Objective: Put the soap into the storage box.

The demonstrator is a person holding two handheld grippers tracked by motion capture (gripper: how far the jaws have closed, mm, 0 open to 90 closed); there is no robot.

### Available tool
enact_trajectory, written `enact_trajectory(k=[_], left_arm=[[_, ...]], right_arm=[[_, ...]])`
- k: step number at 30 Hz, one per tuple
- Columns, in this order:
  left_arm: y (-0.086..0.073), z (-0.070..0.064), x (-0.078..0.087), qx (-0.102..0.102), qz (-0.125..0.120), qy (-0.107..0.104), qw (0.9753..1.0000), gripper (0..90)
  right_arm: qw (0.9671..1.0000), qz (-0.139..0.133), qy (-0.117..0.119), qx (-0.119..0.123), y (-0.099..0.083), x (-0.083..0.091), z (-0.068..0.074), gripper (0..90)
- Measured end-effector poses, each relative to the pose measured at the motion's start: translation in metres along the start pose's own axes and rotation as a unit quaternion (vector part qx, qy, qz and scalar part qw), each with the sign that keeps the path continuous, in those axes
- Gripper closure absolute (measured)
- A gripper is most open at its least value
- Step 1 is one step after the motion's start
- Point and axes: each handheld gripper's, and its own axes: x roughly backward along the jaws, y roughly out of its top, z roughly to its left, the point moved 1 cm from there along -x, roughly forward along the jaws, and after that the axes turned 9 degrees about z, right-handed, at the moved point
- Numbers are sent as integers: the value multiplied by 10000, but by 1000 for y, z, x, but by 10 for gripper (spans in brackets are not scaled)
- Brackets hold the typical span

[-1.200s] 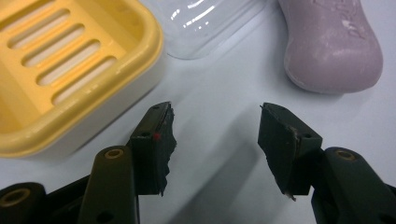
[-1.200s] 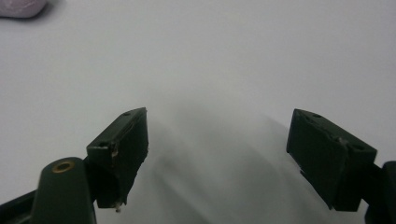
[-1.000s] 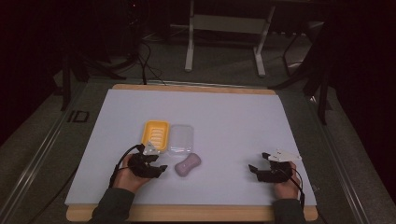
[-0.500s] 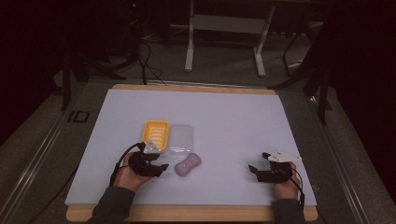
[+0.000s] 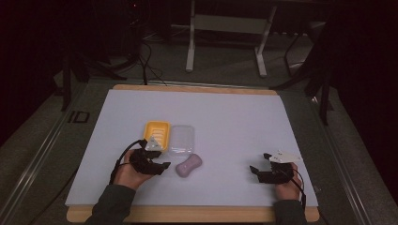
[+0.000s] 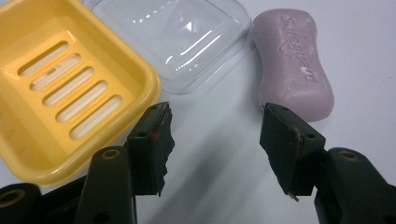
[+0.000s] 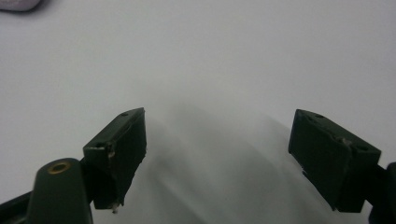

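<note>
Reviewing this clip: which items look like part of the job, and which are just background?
Likely job items: purple soap bar, yellow soap dish, clear lid, left tongs, open beside them.

Background: right tongs, open over the bare white table; metal stand behind.

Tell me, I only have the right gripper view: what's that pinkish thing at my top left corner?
Observer: A soap bar, lying flat on the table, near the left gripper.
Operator: Is the left gripper holding it?
Observer: No. Its jaws are open, with the soap just beyond one jaw tip.
Operator: Anything else nearby?
Observer: A yellow soap dish and a clear lid sit side by side, beyond the soap.
</note>
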Motion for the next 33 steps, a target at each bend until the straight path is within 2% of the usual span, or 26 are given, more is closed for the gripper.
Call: enact_trajectory(k=[13,21,25,33], left_arm=[[20,-8,-1,-300,299,-46,9991,439],[29,-8,-3,-314,426,-235,9983,440],[34,-9,-5,-368,544,-215,9976,440],[45,-14,-6,-505,630,-227,9965,440]], right_arm=[[10000,-12,-8,20,0,0,0,183],[10000,-35,10,3,0,0,0,183],[10000,-37,15,5,0,0,0,183],[10000,-38,16,15,0,1,0,183]])
